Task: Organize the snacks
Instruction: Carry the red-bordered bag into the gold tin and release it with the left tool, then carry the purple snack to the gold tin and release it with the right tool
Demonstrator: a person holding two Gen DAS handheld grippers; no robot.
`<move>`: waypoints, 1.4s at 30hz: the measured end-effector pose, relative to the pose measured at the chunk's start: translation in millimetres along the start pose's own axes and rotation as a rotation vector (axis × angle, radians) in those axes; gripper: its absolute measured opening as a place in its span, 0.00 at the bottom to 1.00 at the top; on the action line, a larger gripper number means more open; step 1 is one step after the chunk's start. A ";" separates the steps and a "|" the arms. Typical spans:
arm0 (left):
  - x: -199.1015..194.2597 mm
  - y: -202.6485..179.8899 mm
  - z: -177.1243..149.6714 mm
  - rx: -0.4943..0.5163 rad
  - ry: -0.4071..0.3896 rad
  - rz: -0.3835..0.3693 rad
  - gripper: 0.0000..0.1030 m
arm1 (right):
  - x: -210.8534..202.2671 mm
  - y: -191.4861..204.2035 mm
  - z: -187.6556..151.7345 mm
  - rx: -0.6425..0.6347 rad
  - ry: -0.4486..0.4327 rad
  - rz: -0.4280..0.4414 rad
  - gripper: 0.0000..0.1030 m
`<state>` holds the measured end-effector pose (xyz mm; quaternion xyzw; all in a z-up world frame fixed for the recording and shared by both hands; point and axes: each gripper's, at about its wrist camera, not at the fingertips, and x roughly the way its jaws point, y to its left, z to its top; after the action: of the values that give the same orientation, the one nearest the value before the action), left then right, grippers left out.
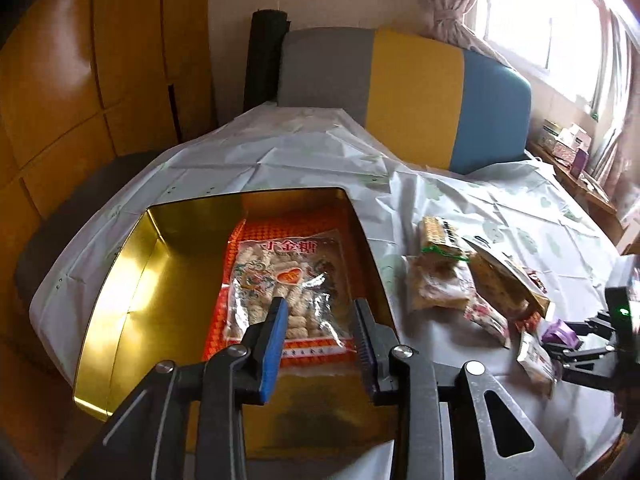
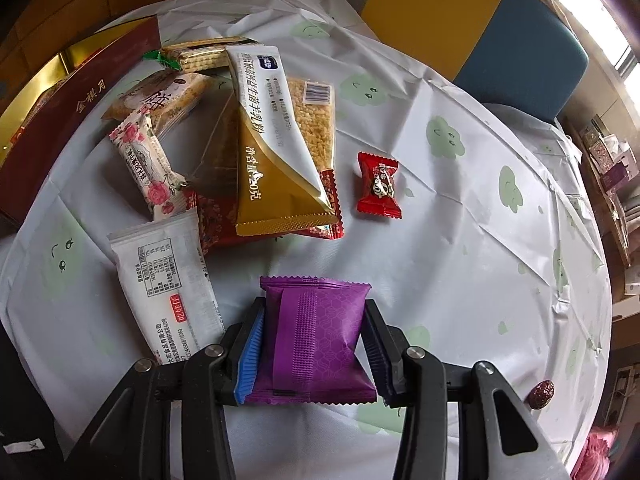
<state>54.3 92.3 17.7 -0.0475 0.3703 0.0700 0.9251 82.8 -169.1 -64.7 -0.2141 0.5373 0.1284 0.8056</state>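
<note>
A gold tin box (image 1: 120, 280) stands open on the table with a clear bag of pale candies (image 1: 284, 288) lying inside. My left gripper (image 1: 320, 316) is open and empty above the bag. My right gripper (image 2: 314, 320) is shut on a purple snack packet (image 2: 316, 332), just above the tablecloth; it also shows in the left wrist view (image 1: 560, 334). A pile of snack packets (image 2: 240, 132) lies ahead of it, with a white packet (image 2: 164, 280) to its left and a red candy (image 2: 378, 188) apart on the right. The box's dark red side (image 2: 80, 112) shows at far left.
The table wears a white cloth with green faces (image 2: 480, 200). A grey, yellow and blue sofa back (image 1: 400, 92) stands behind it. A small dark round candy (image 2: 541, 394) lies near the table's right edge. A cluttered shelf (image 1: 572, 148) sits under the window.
</note>
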 end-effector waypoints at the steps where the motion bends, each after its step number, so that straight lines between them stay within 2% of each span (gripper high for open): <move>1: -2.1 -1.4 -1.5 0.003 0.001 -0.004 0.33 | -0.4 1.0 -0.1 -0.001 0.000 -0.002 0.45; 23: -24.8 -24.8 -28.0 0.086 -0.005 -0.064 0.33 | -5.1 -7.9 -2.0 0.023 0.013 0.012 0.42; 37: -27.4 -20.7 -38.0 0.080 0.007 -0.083 0.33 | -7.1 -20.3 -7.0 0.074 0.045 0.021 0.40; 40: -26.2 -17.5 -39.6 0.064 0.011 -0.091 0.39 | -13.5 -29.4 -8.6 0.103 0.042 0.007 0.40; 42: -25.6 -15.3 -41.2 0.054 0.013 -0.097 0.39 | -17.9 -34.6 -9.6 0.126 0.033 0.007 0.40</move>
<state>10.5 69.0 6.2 -0.0409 0.3752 0.0149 0.9259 83.2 -203.7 -44.2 -0.1631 0.5583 0.0937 0.8080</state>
